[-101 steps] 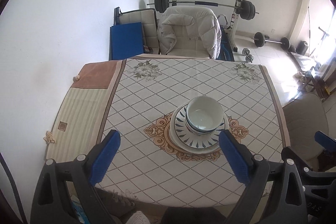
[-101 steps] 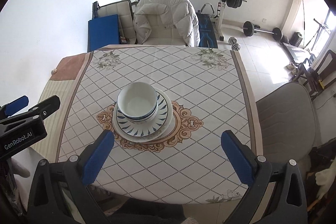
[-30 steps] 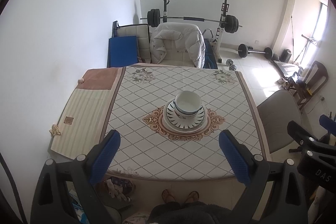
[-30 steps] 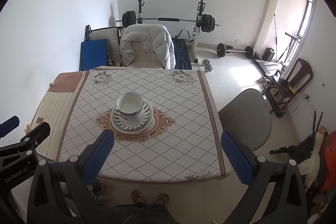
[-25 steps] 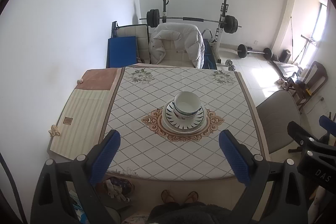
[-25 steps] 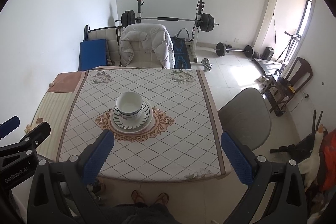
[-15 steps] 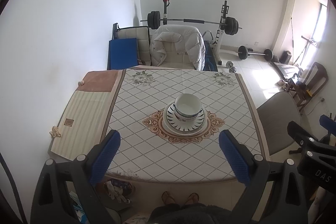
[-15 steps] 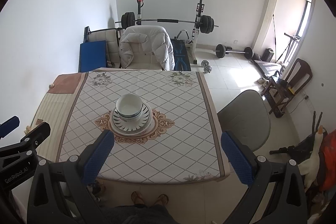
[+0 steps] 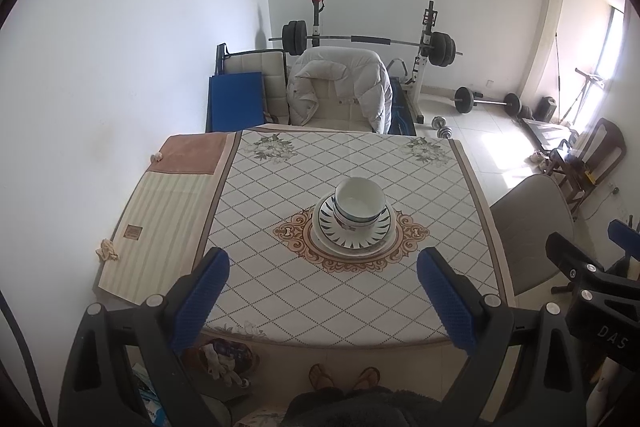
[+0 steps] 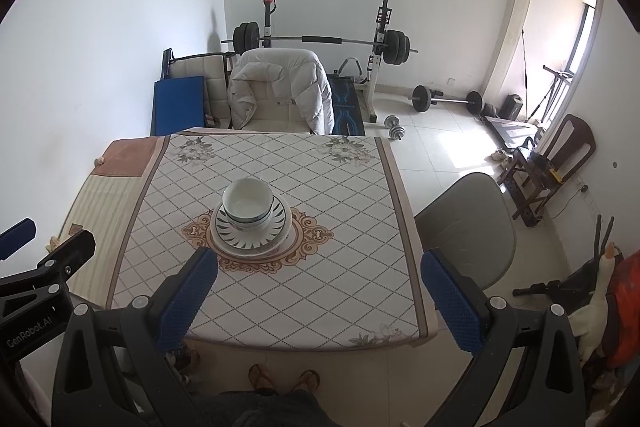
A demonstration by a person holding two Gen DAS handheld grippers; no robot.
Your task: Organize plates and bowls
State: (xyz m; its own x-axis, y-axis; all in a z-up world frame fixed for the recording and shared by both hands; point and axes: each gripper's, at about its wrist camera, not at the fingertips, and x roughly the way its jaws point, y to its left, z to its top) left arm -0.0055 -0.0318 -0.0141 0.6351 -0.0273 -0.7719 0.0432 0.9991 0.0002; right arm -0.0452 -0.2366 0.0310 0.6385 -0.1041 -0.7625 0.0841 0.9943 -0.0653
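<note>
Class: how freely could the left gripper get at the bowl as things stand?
Probably freely, though not yet within reach. The left gripper hangs open and empty, back from the table's near edge; the bowl sits atop the plates at the centre, nothing between.

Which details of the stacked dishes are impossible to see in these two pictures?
- Number of bowls: both views too small; nested rims overlap.
- Number of plates: only edges show beneath the patterned one.
- Middle of the plates: covered by the bowls, both views.
- Bowls' far outer walls: hidden behind their own rims.
</note>
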